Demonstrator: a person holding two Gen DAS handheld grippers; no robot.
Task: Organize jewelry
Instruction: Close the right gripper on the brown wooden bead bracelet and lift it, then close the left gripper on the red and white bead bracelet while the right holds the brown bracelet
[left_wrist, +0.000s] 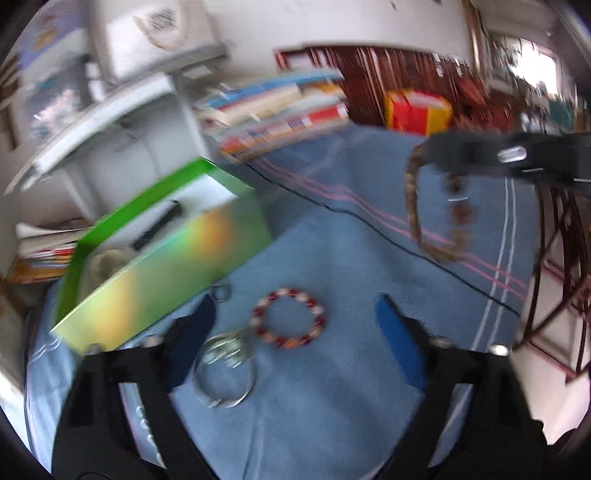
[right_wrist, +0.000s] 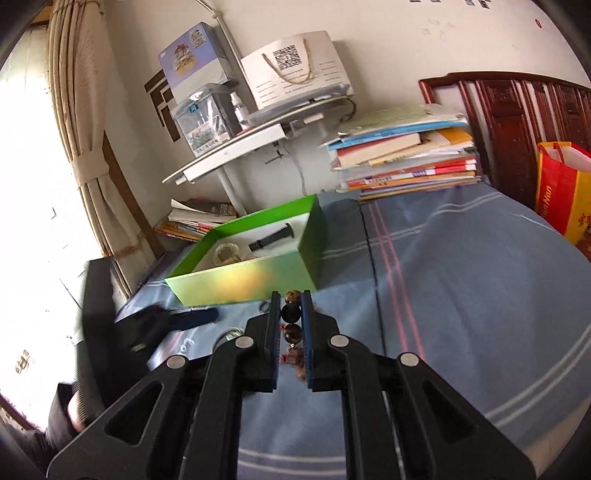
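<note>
A red-and-white bead bracelet (left_wrist: 320, 316) lies on the blue cloth (left_wrist: 332, 387), between the spread fingers of my left gripper (left_wrist: 295, 301), which is open and not touching it. A silver bangle (left_wrist: 221, 349) with a small ring lies beside the left finger. My right gripper (right_wrist: 290, 297) is shut on a string of brown beads (right_wrist: 290, 314). In the left wrist view that string (left_wrist: 413, 206) hangs in a loop from the right gripper (left_wrist: 428, 153), above the cloth. The open green box (right_wrist: 258, 273) holds a pale bracelet (right_wrist: 225, 253) and a black cylinder (right_wrist: 271, 238).
A stack of books (right_wrist: 402, 158) sits at the back of the cloth-covered surface, with a white stand (right_wrist: 229, 151) and boxes behind the green box. A red-and-yellow bag (right_wrist: 561, 192) and dark wooden furniture (right_wrist: 517, 107) are at the right. Curtains (right_wrist: 85, 129) hang at the left.
</note>
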